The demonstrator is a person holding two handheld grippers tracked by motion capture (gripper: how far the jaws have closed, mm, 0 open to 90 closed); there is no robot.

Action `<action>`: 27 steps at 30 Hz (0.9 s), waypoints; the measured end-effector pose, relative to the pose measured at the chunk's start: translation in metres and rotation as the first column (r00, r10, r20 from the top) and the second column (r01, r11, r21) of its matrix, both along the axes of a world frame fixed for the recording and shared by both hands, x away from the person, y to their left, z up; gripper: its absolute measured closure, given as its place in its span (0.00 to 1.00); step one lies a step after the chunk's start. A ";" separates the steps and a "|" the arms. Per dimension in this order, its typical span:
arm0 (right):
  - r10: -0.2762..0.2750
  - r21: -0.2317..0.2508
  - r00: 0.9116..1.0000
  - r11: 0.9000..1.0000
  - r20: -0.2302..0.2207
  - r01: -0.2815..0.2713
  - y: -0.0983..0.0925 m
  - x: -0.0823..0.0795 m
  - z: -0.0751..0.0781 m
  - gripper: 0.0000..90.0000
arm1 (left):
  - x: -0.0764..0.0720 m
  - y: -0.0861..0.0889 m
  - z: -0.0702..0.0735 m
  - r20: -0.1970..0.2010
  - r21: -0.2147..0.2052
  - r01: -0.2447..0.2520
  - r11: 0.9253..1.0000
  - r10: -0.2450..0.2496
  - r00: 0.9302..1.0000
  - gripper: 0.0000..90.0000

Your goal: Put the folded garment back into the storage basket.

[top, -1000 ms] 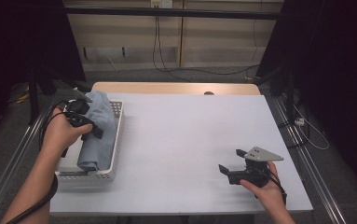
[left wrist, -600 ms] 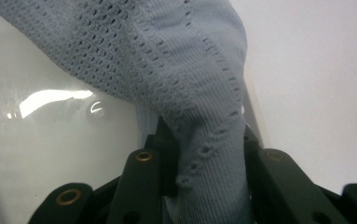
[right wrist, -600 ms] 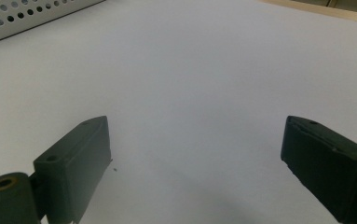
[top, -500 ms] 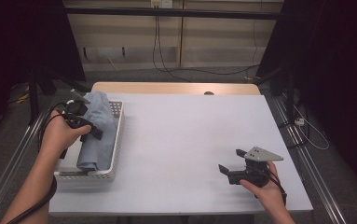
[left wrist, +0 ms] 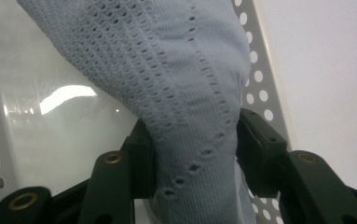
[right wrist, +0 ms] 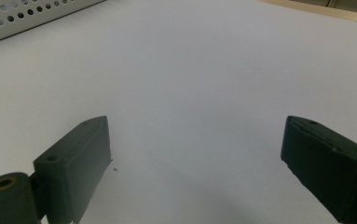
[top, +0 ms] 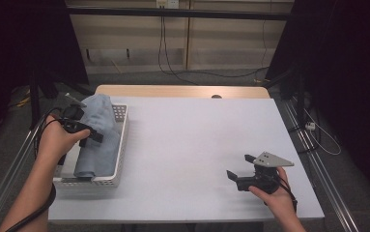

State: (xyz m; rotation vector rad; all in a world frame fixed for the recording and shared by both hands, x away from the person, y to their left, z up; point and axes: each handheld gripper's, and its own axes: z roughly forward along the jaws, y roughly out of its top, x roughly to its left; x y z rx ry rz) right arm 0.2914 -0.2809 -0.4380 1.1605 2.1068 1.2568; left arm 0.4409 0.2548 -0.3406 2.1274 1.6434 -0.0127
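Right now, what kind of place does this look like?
Probably a lab recording rig, not a home: a bare white table fenced by metal frame rails, black curtains at the sides, and cables hanging down the back wall.

At the left of the frame the left gripper [top: 87, 134] sits slightly lower over the white basket [top: 120, 145] than a second ago, its jaws having just been opening around the blue cloth [top: 98, 137] between them.

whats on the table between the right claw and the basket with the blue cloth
Nothing: in the high view, bare white table runs from the right claw to the basket.
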 end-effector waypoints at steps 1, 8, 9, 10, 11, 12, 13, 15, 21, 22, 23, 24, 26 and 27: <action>0.000 0.000 1.000 1.000 0.000 0.000 0.000 0.000 0.000 0.08 | 0.000 0.000 0.000 0.000 0.002 -0.001 1.000 0.001 1.000 0.58; -0.002 0.000 1.000 1.000 0.000 0.002 0.000 0.000 0.000 0.08 | 0.001 0.004 -0.002 0.008 -0.012 -0.016 1.000 0.016 1.000 0.54; -0.002 0.000 1.000 1.000 0.000 0.002 0.000 0.000 0.000 0.08 | 0.001 0.005 -0.002 0.009 -0.009 -0.014 1.000 0.014 1.000 0.54; -0.002 0.001 1.000 1.000 0.000 0.002 0.000 0.000 0.000 0.08 | 0.001 0.006 -0.003 0.012 -0.006 -0.016 1.000 0.016 1.000 0.54; -0.002 0.001 1.000 1.000 0.000 0.002 0.000 0.000 0.000 0.08 | 0.001 0.007 -0.003 0.011 -0.007 -0.015 1.000 0.015 1.000 0.53; -0.001 0.000 1.000 1.000 0.000 0.001 0.000 0.000 0.000 0.08 | 0.001 0.007 -0.004 0.010 -0.009 -0.025 1.000 0.025 1.000 0.53; -0.001 0.000 1.000 1.000 0.000 0.001 0.000 0.000 0.000 0.08 | 0.001 0.007 -0.004 0.010 -0.009 -0.025 1.000 0.025 1.000 0.52; -0.001 -0.001 1.000 1.000 0.000 0.001 0.000 0.000 0.000 0.08 | 0.001 0.010 -0.007 0.014 -0.012 -0.029 0.999 0.030 0.999 0.52; -0.003 -0.001 1.000 1.000 0.000 0.003 0.000 0.000 0.000 0.08 | 0.001 0.011 -0.009 0.017 -0.015 -0.029 0.999 0.029 0.999 0.52; -0.004 -0.001 1.000 1.000 0.001 0.004 0.000 0.000 0.000 0.08 | 0.001 0.011 -0.009 0.017 -0.015 -0.029 0.999 0.029 0.999 0.51; -0.003 0.000 1.000 1.000 0.000 0.003 0.000 0.000 0.000 0.08 | 0.001 0.012 -0.009 0.017 -0.014 -0.029 0.999 0.030 0.999 0.51; -0.004 -0.001 1.000 1.000 0.000 0.004 0.000 0.000 0.000 0.08 | 0.001 0.012 -0.009 0.016 -0.016 -0.032 0.999 0.032 0.999 0.51; -0.002 -0.001 1.000 1.000 0.002 0.002 0.000 0.000 0.000 0.08 | 0.001 0.012 -0.009 0.014 -0.017 -0.031 0.999 0.031 0.999 0.50; -0.004 -0.001 1.000 1.000 0.001 0.004 0.000 0.000 0.000 0.08 | 0.001 0.013 -0.010 0.015 -0.017 -0.030 0.999 0.030 0.999 0.50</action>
